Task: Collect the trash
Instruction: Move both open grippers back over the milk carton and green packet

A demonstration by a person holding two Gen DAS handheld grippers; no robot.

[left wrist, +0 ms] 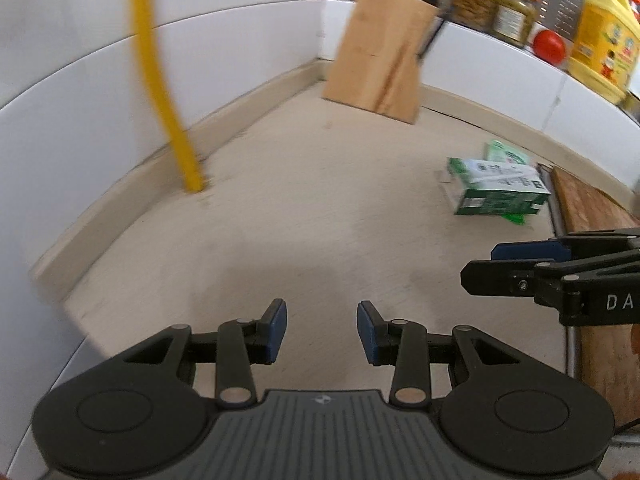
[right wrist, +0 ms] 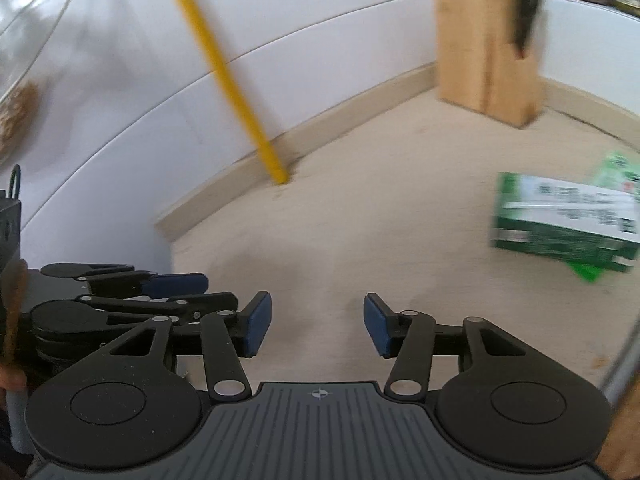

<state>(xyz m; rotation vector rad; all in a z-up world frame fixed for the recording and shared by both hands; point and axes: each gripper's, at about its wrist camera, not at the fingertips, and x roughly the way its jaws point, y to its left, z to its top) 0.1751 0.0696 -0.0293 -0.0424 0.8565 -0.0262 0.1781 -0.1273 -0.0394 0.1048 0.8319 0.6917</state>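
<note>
Left gripper (left wrist: 322,330): jaws apart, nothing between the pads, over bare beige counter (left wrist: 304,216). Right gripper (right wrist: 318,324): jaws parted, empty too; it sits just right of the left one. Green and white carton (left wrist: 496,190) lies on its side on the counter, ahead and to the right, well apart from both grippers. Wooden knife block (left wrist: 378,52) stands in the far corner. Yellow pole (left wrist: 160,80) leans near the white wall. Frames blurred.
</note>
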